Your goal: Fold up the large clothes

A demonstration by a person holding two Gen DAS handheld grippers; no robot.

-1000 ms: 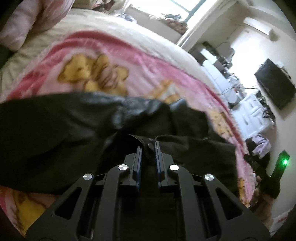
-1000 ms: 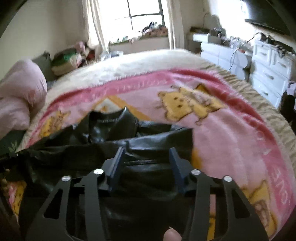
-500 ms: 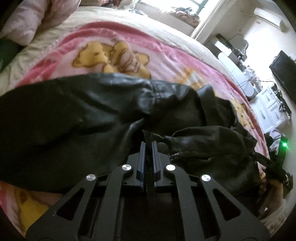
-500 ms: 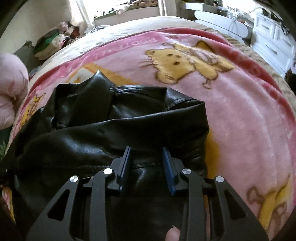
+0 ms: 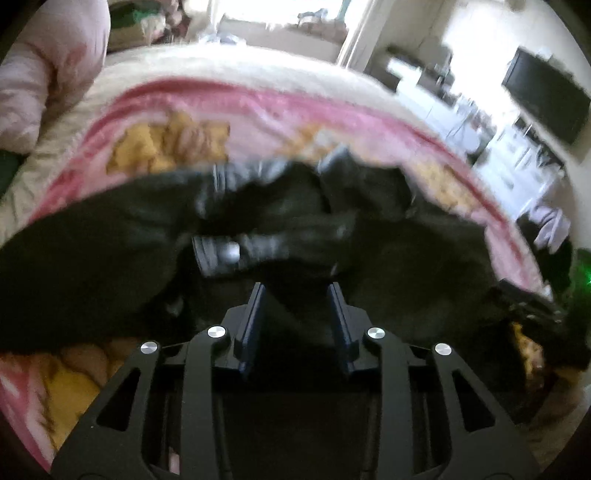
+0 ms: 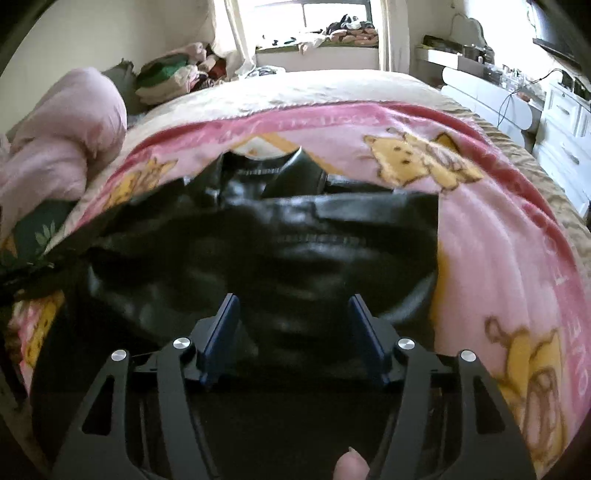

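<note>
A black leather jacket [image 6: 295, 251] lies bunched on the pink cartoon blanket [image 6: 498, 258] of a bed. It also shows in the left wrist view [image 5: 110, 258], blurred by motion, with a cuff and snap button near the middle. My left gripper [image 5: 297, 291] is open just above the jacket's near edge, holding nothing. My right gripper [image 6: 293, 302] is open wide over the jacket's front, holding nothing. The jacket collar [image 6: 291, 173] points to the far side.
A pink duvet [image 6: 62, 140] is heaped at the left of the bed. White drawers [image 6: 565, 125] and a dresser stand to the right. A dark TV [image 5: 546, 99] hangs on the right wall. Clothes are piled by the window [image 6: 332, 29].
My left gripper was shut on the jacket's edge and has opened and let it go. My right gripper has opened wider and drawn back a little. The jacket has settled on the blanket.
</note>
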